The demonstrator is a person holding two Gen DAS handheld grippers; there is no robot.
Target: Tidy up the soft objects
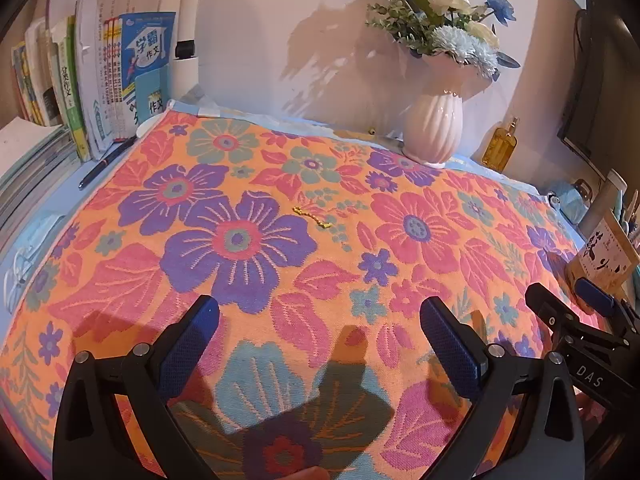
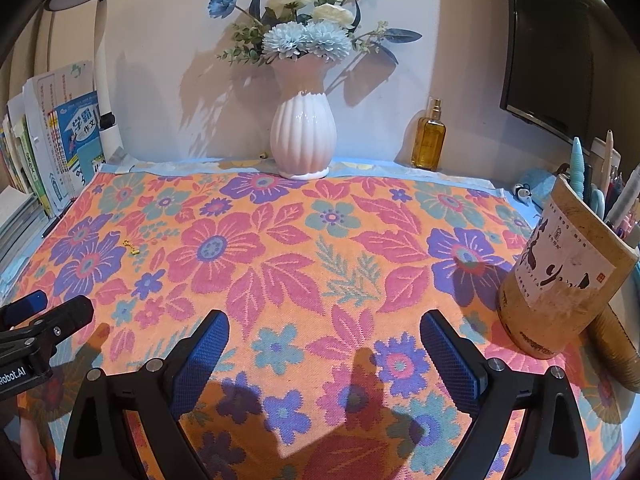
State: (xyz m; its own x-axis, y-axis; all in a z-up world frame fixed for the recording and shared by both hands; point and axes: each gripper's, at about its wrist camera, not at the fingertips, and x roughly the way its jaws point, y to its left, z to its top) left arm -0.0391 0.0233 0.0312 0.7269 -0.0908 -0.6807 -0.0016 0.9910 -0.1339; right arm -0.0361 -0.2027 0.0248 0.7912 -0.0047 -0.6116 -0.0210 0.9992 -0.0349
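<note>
A large orange towel [image 1: 304, 216] with pink, purple and teal flowers lies spread flat over the desk; it also fills the right wrist view [image 2: 312, 248]. A small yellow embroidered mark [image 1: 310, 216] sits near its middle, and shows at the left in the right wrist view [image 2: 131, 246]. My left gripper [image 1: 320, 332] is open and empty, just above the towel's near part. My right gripper [image 2: 324, 340] is open and empty, above the towel's near right part. Each gripper shows at the edge of the other's view: the right one [image 1: 576, 300] and the left one [image 2: 48, 308].
A white ribbed vase [image 2: 302, 136] of blue and white flowers stands at the towel's far edge. An amber bottle [image 2: 430, 140] stands to its right. A cardboard pen holder [image 2: 560, 272] stands on the towel's right side. Books [image 1: 100, 80], a pen [image 1: 106, 162] and a lamp [image 2: 100, 40] are at the left.
</note>
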